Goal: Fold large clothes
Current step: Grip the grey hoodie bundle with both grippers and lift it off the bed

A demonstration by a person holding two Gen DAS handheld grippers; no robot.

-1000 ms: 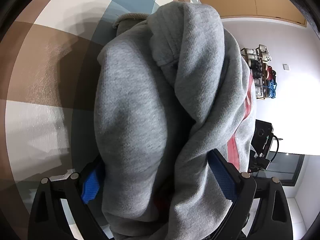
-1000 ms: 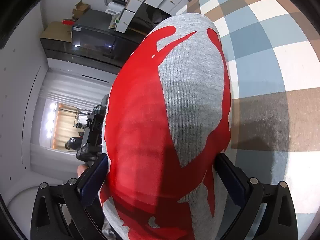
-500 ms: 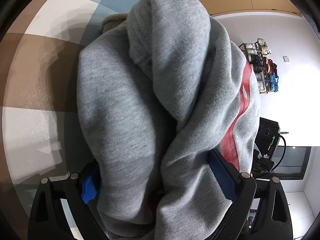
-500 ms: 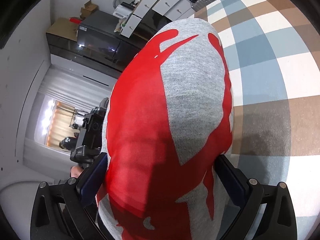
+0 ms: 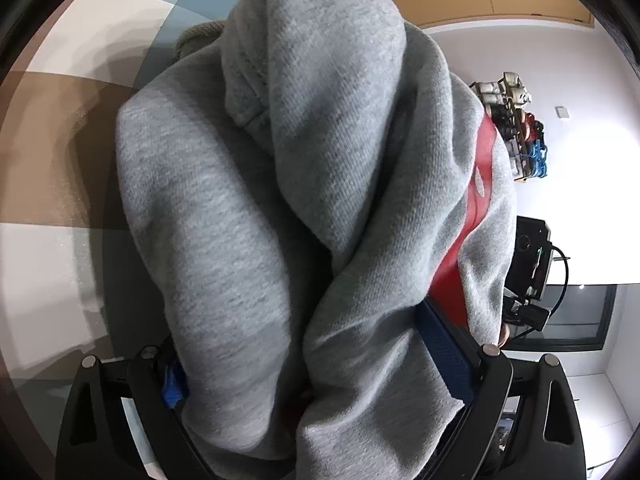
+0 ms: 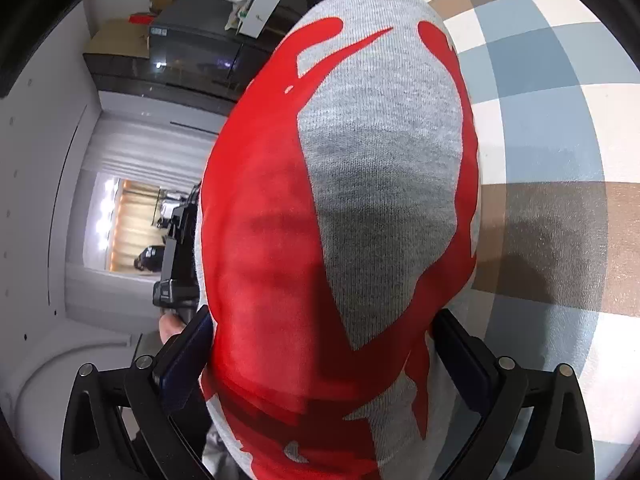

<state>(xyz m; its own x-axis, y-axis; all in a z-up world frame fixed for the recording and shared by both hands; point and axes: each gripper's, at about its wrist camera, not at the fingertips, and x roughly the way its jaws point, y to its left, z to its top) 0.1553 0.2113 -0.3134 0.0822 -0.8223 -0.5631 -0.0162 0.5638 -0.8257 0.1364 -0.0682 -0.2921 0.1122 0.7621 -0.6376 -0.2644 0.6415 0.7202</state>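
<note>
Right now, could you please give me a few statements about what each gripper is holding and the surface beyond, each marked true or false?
1. The left gripper is clamped on the grey sweatshirt. True.
2. The right gripper is open, holding nothing. False: it grips the sweatshirt at its red print.
3. The surface beyond is checked in blue, brown and white. True.
4. The sweatshirt lies flat. False: it bulges up between both grippers' fingers.

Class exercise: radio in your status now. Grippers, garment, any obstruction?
Left gripper shut on grey sweatshirt. Right gripper shut on its red-printed part. Bunched fabric fills both views; checked floor beyond.
</note>
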